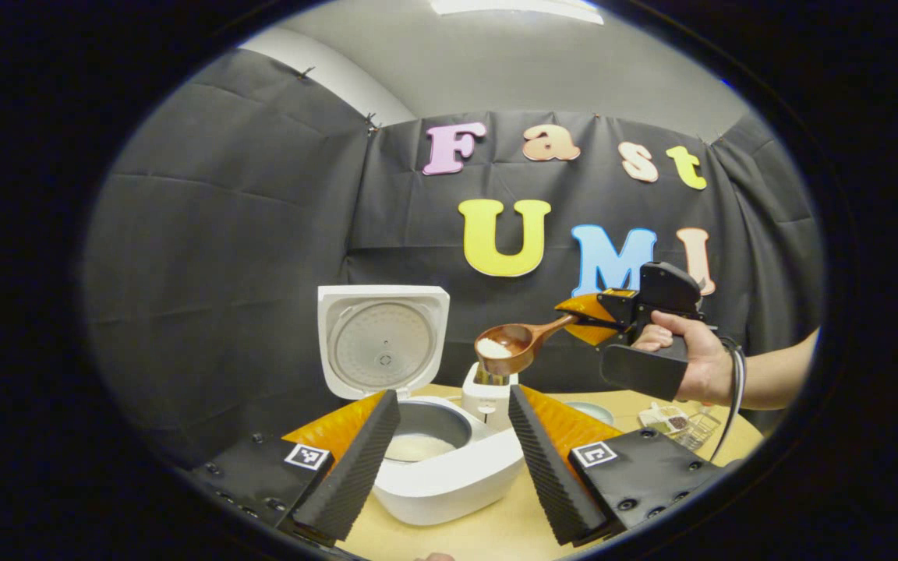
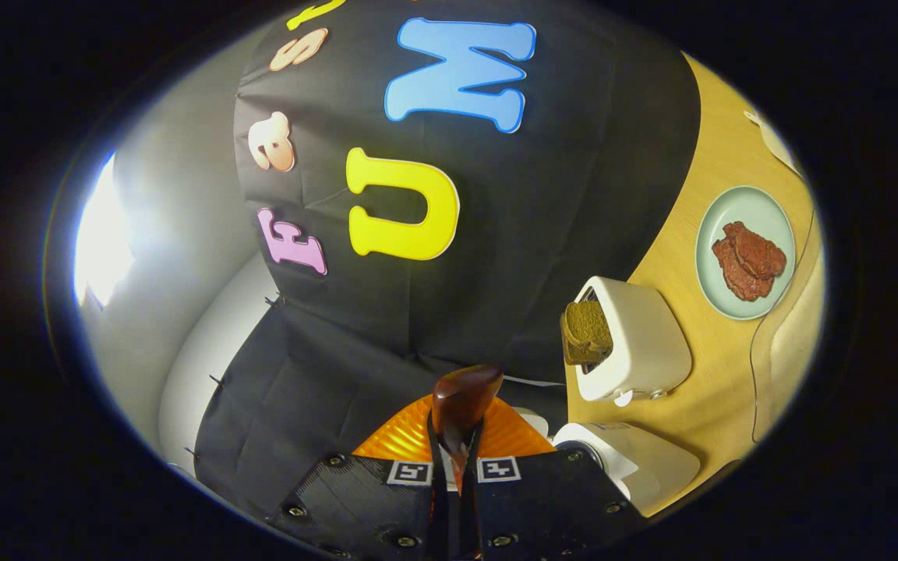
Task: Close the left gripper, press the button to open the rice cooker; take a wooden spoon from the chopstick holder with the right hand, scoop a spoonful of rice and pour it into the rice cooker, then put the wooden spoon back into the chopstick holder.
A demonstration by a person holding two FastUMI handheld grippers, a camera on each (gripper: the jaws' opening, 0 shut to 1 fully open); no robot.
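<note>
Rice cooker stands on the wooden table with its lid swung up and upright behind the pot, and a layer of white rice lies in the bottom of the inner pot.

In the left gripper view, the left gripper hangs just in front of the cooker with its two fingers spread wide, one on each side of the cooker's body, gripping nothing.

Up and to the right of the cooker, the right gripper is held in a hand with a bare forearm reaching in from the right edge. The wrist is turned so the gripper points sideways toward the cooker. Its fingers are pressed together on the handle of the wooden spoon, whose bowl carries a small heap of rice and hovers above and behind the cooker's right rim, over a small white holder behind the cooker.

In the right gripper view, the right gripper pinches the spoon handle between its closed fingers, and the whole view is rolled on its side. Beyond the cooker corner stands a white toaster with a slice of brown bread sticking out, and farther along the table a pale green plate holds reddish meat.
</note>
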